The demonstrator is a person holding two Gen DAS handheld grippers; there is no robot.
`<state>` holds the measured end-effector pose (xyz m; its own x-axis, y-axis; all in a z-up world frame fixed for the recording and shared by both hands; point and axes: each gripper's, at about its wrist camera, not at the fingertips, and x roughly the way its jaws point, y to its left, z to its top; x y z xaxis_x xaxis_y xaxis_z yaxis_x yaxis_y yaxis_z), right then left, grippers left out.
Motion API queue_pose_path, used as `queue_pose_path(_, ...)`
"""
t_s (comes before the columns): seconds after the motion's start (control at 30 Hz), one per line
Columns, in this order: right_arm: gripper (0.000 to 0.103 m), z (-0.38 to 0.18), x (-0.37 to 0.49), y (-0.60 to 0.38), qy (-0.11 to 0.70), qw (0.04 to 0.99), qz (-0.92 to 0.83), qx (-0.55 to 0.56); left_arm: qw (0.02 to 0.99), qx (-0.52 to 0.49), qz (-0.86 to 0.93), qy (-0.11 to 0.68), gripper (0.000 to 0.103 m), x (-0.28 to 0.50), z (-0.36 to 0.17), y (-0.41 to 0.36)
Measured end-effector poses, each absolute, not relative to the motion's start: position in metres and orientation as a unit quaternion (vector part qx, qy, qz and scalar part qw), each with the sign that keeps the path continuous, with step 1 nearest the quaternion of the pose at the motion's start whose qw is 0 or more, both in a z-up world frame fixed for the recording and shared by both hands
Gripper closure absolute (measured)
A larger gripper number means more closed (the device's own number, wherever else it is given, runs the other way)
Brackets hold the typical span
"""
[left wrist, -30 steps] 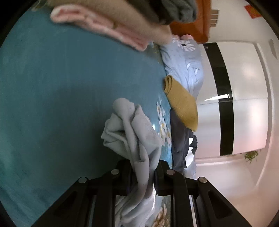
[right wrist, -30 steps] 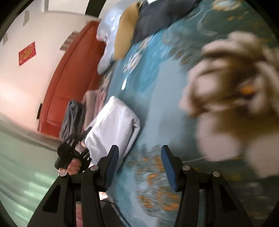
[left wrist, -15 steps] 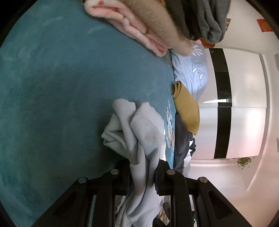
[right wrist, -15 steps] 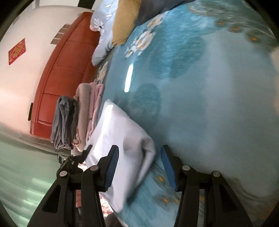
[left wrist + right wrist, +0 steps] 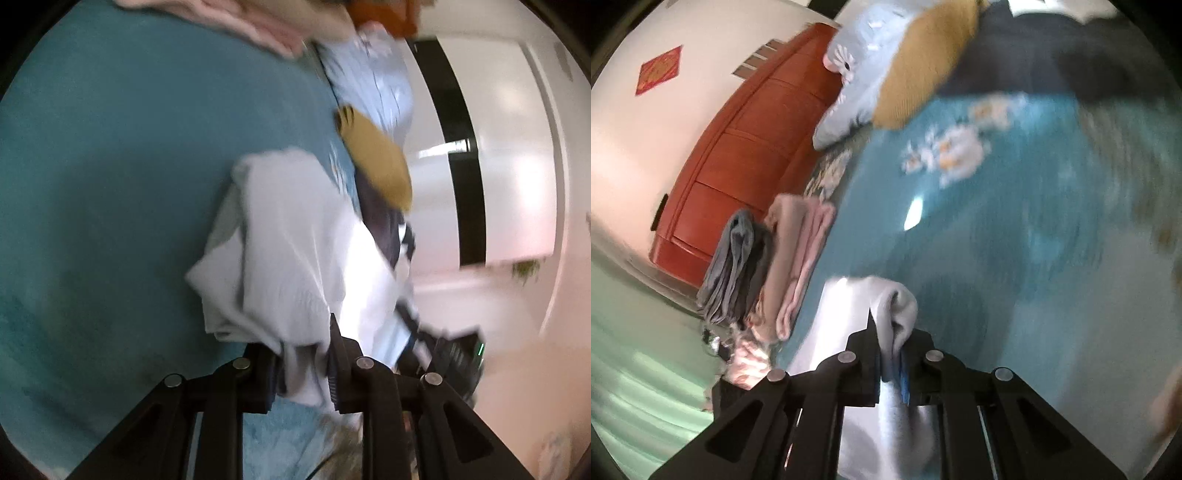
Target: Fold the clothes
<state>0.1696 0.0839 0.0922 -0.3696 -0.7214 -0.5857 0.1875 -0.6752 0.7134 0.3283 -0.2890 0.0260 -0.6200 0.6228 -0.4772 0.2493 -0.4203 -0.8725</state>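
One pale grey garment is pinched between the closed fingers of both the left gripper and the right gripper, bunched ahead of them over the teal bedspread. Three folded pieces are stacked left of the right fingers.

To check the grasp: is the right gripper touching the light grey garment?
Touching. The right wrist view shows the right gripper closed on a fold of the light grey garment, pinched between its fingers.

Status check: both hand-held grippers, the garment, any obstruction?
Left hand-held gripper shut on pale grey garment. Right hand-held gripper shut on the same garment's folded edge. Folded stack sits alongside on the teal bedspread, not blocking.
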Motion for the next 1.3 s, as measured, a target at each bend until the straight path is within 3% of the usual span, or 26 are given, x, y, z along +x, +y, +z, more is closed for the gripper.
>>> queue_pose_path(0.37,0.095,0.056,0.139,0.116,-0.295,0.229,-0.773,0.512,0.062,-0.385,0.769,-0.506,0.057,0.342,0.047,-0.331)
queue_pose_path(0.6,0.095,0.057,0.133,0.117,-0.300,0.219,-0.777,0.508,0.065,-0.416,0.747,-0.515,0.044,0.298,0.028,-0.344)
queue_pose_path(0.93,0.087,0.063,0.145,0.137,-0.293,0.224,-0.782,0.502,0.151,-0.465,0.725,-0.485,0.040,0.245,0.017,-0.309)
queue_pose_path(1.0,0.083,0.061,0.152,0.147,-0.301,0.223,-0.781,0.500,0.172,-0.469,0.724,-0.475,0.040,0.242,0.018,-0.305)
queue_pose_path(1.07,0.065,0.056,0.159,0.156,-0.319,0.233,-0.771,0.499,0.187,-0.473,0.722,-0.470,0.040,0.239,0.017,-0.304)
queue_pose_path(1.17,0.054,0.047,0.171,0.166,-0.347,0.246,-0.753,0.503,0.205,-0.472,0.719,-0.468,0.040,0.237,0.018,-0.305)
queue_pose_path(1.3,0.053,0.036,0.177,0.160,-0.350,0.235,-0.747,0.514,0.223,-0.471,0.718,-0.461,0.039,0.232,0.020,-0.301)
